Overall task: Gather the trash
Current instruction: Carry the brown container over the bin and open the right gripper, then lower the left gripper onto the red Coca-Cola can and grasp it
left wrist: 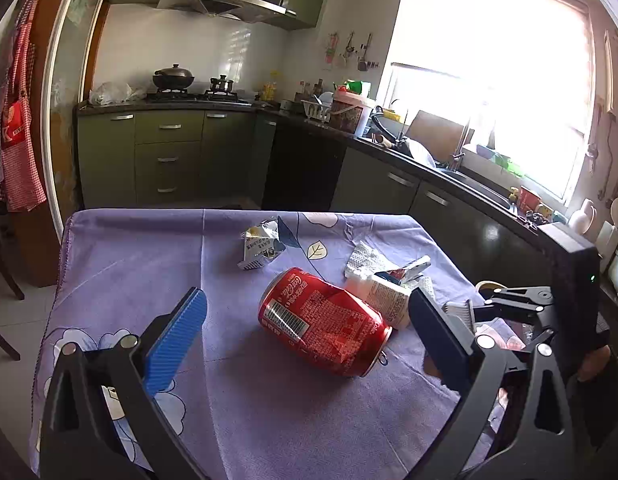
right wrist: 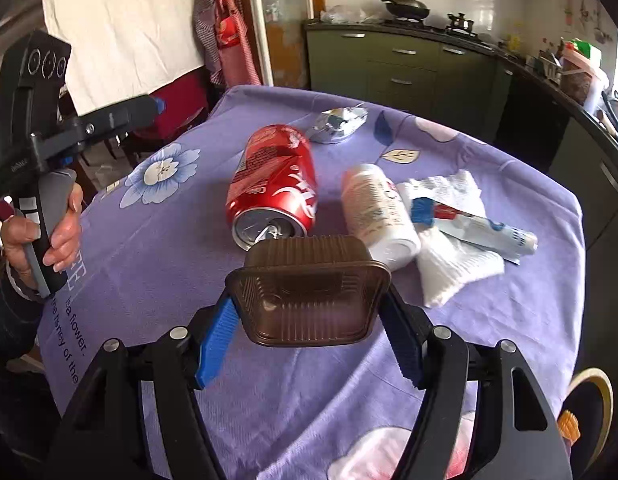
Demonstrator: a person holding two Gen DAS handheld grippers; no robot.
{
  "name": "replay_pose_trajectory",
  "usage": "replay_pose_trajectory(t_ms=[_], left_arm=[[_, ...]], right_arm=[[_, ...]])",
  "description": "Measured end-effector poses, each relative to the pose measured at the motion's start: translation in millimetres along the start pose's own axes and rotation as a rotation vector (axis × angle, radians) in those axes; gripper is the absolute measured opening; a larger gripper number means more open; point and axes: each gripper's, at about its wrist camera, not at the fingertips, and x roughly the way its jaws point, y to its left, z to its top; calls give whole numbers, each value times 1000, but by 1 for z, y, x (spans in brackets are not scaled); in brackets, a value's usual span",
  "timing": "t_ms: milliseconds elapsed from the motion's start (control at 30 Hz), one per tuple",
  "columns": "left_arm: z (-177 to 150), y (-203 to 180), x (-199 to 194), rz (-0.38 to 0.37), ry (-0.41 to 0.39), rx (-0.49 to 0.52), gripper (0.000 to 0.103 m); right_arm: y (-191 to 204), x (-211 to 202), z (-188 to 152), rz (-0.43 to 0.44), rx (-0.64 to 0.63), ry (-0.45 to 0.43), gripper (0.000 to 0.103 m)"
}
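Observation:
A dented red cola can (left wrist: pixel 325 322) lies on its side on the purple tablecloth (left wrist: pixel 149 248), between the open jaws of my left gripper (left wrist: pixel 309 316), which is empty. The can also shows in the right wrist view (right wrist: pixel 275 184). My right gripper (right wrist: pixel 309 320) is shut on a brown ribbed plastic tray (right wrist: pixel 309 292), held above the cloth (right wrist: pixel 149 280). A white bottle (right wrist: pixel 379 212) lies beside the can, next to a white tissue (right wrist: pixel 449 264) and a toothpaste tube (right wrist: pixel 481 228). A crumpled foil wrapper (right wrist: pixel 339 122) lies beyond the can; it also shows in the left wrist view (left wrist: pixel 261 246).
Green kitchen cabinets (left wrist: pixel 169 152) and a dark counter with a sink (left wrist: pixel 461 176) run behind the table. A dark bin with a pale rim (right wrist: pixel 593 408) stands at the table's right side. The left gripper's handle, in a hand, shows in the right wrist view (right wrist: pixel 37 160).

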Motion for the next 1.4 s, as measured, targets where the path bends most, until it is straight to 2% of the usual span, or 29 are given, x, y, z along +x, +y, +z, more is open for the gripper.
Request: replay_pose_trajectory(t_ms=[133,267,467,700,767,900,1067,1400], left_arm=[[-2,-2,3,-4,13,11,96],[-3,-7,6,1,19,32,96],[-6,-9,9,12,27,45,96],[-6,-10,13,13,42,45,96],[-7,-11,13,13,44,49,96],[-8,-12,14,15,47,58,96],[-9,-14,15,13,57,61,96],[-14,-23,25,18,96,97,96]], right_arm=[[-47,-45,-17,-96,113,-49,69],[-114,-78,-42,-258,256,-51,69],[-200,-97,-81,-460,457,3,69],[-267,-112,-129,-605,706,41,71],[-279,-113,-139,-632,748,43,75],[-282,-119,-145,-663,782,32,80],[-269,-133,-146,-638,767,-7,82],[-193,-145,-135,-524,659,-58,83]])
